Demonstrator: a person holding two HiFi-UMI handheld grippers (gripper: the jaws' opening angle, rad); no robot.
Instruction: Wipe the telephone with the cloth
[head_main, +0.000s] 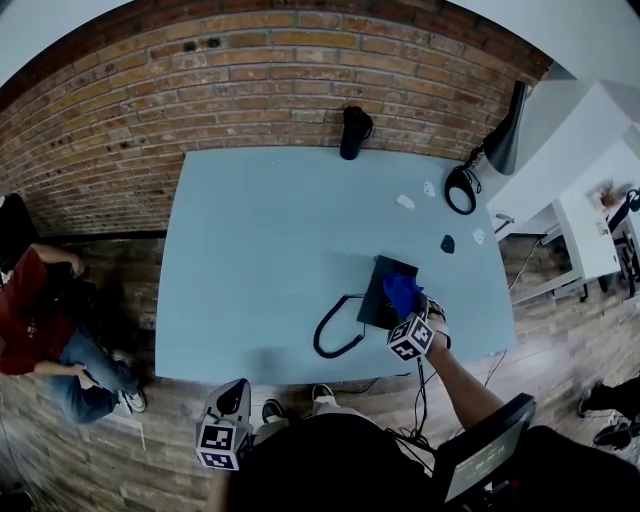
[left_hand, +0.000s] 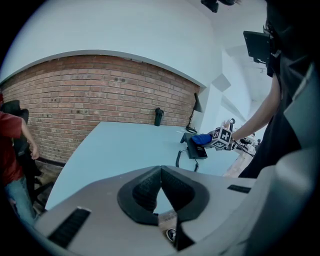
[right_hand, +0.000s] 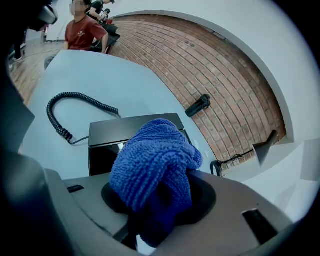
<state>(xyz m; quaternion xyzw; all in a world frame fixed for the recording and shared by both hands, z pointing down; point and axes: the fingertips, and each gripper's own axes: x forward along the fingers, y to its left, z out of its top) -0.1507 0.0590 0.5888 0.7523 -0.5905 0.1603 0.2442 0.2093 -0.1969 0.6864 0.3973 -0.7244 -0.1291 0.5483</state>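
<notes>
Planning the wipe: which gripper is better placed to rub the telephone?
Right. The right gripper is shut on the blue cloth right over the telephone; the left gripper is shut, empty, and well away from it.

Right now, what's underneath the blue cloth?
The black telephone sits below the blue cloth, which the right claw grips. Its surface directly beneath is covered, so contact is unclear.

Free: pale blue tabletop (head_main: 250, 250), left half and centre bare from front edge to brick wall (head_main: 250, 90). Obstacles, right side: flat black telephone (head_main: 378, 290), coiled black cord (head_main: 317, 333) looping left of it; small white scraps (head_main: 405, 201); black cylindrical bottle (head_main: 354, 132) at back edge; black desk lamp (head_main: 508, 128) at far corner.
</notes>
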